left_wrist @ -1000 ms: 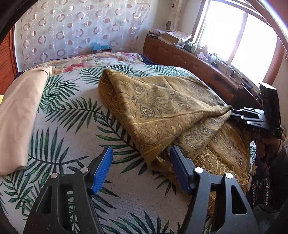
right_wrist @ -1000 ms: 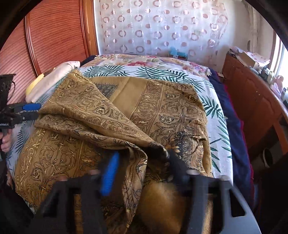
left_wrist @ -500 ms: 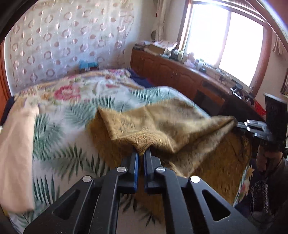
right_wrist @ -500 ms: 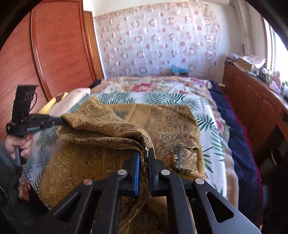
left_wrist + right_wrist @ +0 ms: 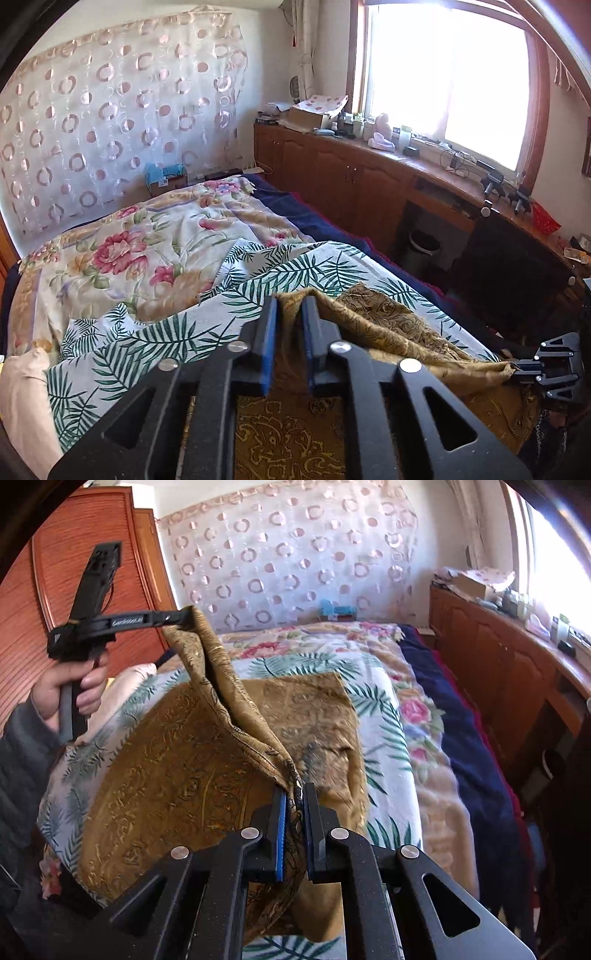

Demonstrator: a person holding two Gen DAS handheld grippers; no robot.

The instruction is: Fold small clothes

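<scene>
1. Sunny bedroom, big bed [image 5: 391, 716] with a leafy sheet.
2. Gold cloth [image 5: 177, 775] lies on the bed, 1 edge lifted.
3. Right claw [image 5: 293, 805] pinches that edge tight.
4. Left claw [image 5: 289, 317] is opening, cloth between its pads.
5. Fold looks barely begun; much folding is left.

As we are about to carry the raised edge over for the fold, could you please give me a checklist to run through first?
1. Grip of the right gripper on the gold cloth: jaws shut on the edge, ok.
2. Grip of the left gripper: a cloth corner hangs from it, but the jaws are opening, not ok.
3. Held edge stretched between both grippers, off the bed: ok.
4. Lower layer spread on the palm-leaf sheet: mostly flat, ok.
5. Lower layer's left part free of wrinkles: hidden behind the raised fold, cannot tell.
</scene>
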